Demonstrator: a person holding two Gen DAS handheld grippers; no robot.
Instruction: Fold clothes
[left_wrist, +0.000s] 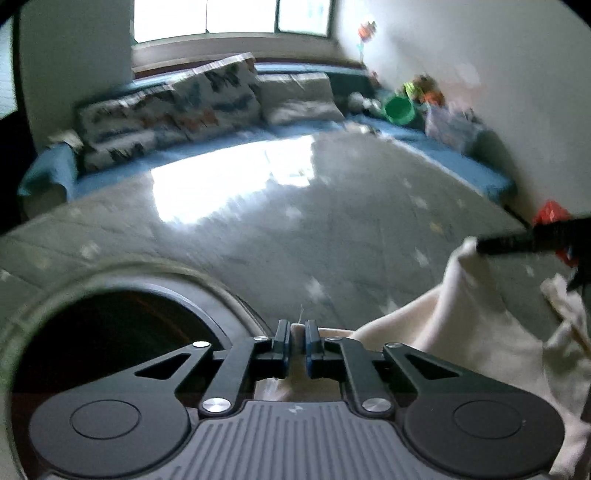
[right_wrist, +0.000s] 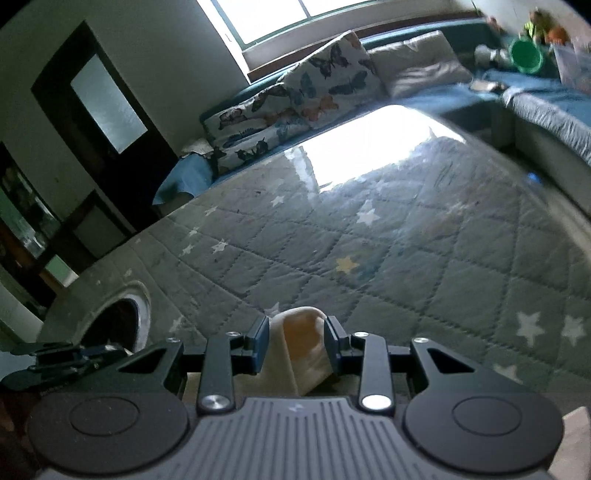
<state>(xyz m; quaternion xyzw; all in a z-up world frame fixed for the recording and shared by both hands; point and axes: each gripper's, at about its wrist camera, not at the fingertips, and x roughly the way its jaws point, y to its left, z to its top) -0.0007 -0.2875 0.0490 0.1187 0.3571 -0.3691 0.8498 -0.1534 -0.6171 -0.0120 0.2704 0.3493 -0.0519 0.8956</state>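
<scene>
A cream garment (left_wrist: 461, 332) hangs lifted above a grey quilted star-print mat (left_wrist: 295, 229). My left gripper (left_wrist: 297, 328) is shut on one edge of the garment, with cloth pinched between its pads. The right gripper shows in the left wrist view (left_wrist: 480, 246) at the right, holding another corner up. In the right wrist view, my right gripper (right_wrist: 296, 332) is shut on a thick fold of the cream garment (right_wrist: 299, 343), jaws held apart by the cloth. The left gripper shows at the lower left of that view (right_wrist: 110, 349).
A round dark opening with a grey rim (left_wrist: 110, 325) lies in the mat at the left. Butterfly-print cushions (right_wrist: 295, 96) and a blue-covered bench (left_wrist: 443, 147) line the far side. A green bucket (left_wrist: 399, 109) and toys stand in the far right corner.
</scene>
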